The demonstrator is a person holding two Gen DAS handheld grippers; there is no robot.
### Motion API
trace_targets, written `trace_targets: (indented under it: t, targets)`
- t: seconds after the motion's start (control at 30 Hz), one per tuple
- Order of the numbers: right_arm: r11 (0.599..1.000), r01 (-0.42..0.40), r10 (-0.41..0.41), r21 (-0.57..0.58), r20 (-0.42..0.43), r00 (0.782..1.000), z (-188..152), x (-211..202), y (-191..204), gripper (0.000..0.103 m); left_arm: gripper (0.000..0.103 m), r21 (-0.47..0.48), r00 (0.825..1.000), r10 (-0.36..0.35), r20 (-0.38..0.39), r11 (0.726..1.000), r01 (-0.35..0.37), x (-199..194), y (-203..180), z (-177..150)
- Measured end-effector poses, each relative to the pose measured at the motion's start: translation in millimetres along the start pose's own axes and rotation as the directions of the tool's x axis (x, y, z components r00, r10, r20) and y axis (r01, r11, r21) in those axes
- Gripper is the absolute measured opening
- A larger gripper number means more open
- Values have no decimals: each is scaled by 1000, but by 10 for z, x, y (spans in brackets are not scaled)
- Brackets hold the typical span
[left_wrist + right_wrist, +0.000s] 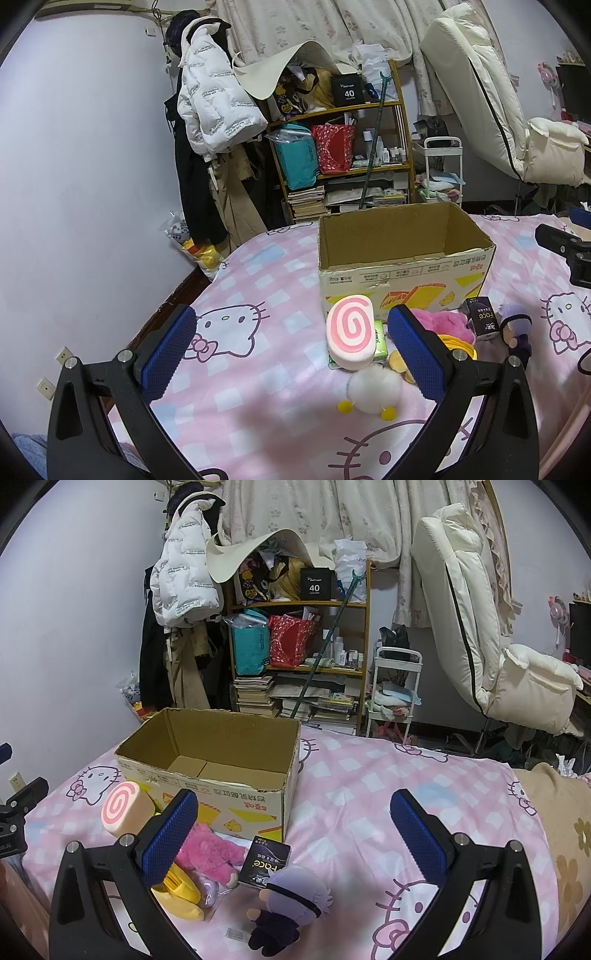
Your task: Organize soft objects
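Note:
An open cardboard box (402, 258) (210, 764) stands empty on the pink bed. In front of it lie soft toys: a pink-swirl roll cushion (351, 334) (123, 808), a white fluffy chick (373, 387), a pink plush (443, 321) (210, 849), a yellow plush (181, 893) and a purple-haired doll (515, 325) (291, 901). My left gripper (291, 350) is open, hovering left of the roll. My right gripper (291, 834) is open above the doll and a black "Face" packet (264, 864) (484, 317).
A green packet (380, 339) lies under the roll. The bed's left edge drops to the floor by the wall (74, 184). A cluttered shelf (340, 147), hanging coats (214, 103), a white cart (395, 690) and a cream chair (498, 646) stand beyond the bed.

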State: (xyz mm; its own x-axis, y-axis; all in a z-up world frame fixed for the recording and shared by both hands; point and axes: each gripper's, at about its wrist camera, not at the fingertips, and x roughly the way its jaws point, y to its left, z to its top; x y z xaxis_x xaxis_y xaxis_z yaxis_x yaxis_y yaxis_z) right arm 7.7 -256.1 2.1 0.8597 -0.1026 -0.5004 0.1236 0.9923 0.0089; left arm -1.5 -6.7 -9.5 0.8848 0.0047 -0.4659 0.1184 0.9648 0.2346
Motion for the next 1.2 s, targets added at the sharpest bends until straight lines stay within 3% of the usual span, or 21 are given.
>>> trace_targets:
  t: [1.2]
  targets:
    - [1000,3,-3,2,11,1000,26,-20,32,103,102,-10,1000,6,-4,1000,-6,-1,56,19]
